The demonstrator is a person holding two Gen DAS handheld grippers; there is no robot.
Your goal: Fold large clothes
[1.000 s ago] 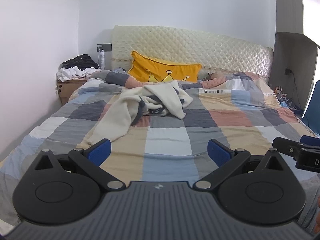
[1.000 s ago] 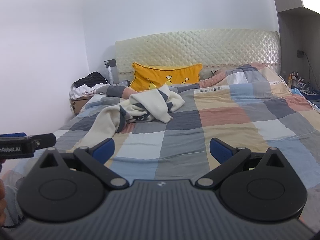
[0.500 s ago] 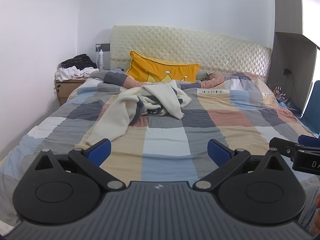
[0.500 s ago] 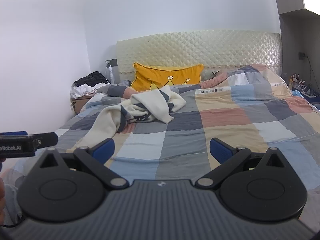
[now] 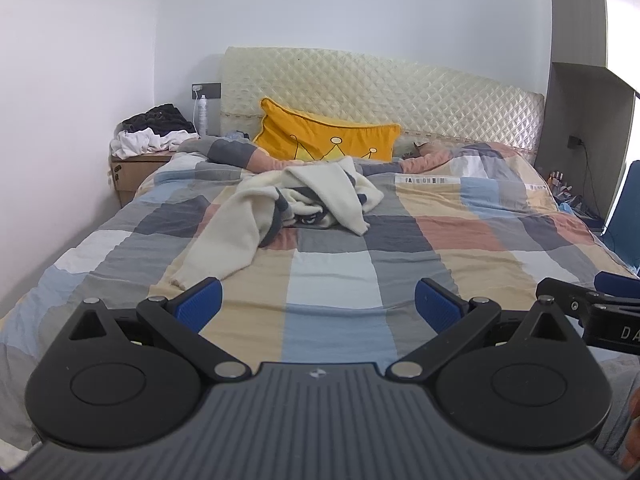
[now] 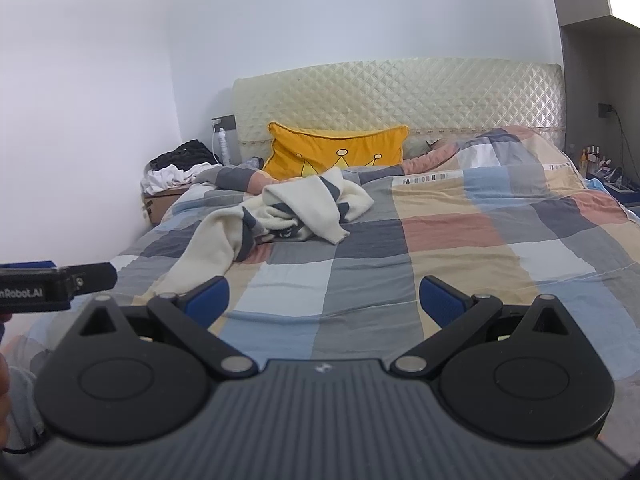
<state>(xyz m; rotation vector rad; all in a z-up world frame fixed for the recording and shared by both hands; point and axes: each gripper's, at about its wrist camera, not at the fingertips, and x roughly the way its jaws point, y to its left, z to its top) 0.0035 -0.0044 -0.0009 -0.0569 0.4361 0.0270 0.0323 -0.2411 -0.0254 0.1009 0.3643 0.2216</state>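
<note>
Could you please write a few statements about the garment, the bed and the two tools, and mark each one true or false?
1. The cream sweater lies crumpled on the checked bedspread. True.
2. The left tool is shut on a sleeve. False: it is open and holds nothing.
3. A yellow pillow leans against the quilted headboard. True.
4. The right tool is gripping the sweater's hem. False: it is open, short of the garment.
5. The sweater is already folded into a neat rectangle. False: it is bunched, one sleeve trailing toward the tools.
</note>
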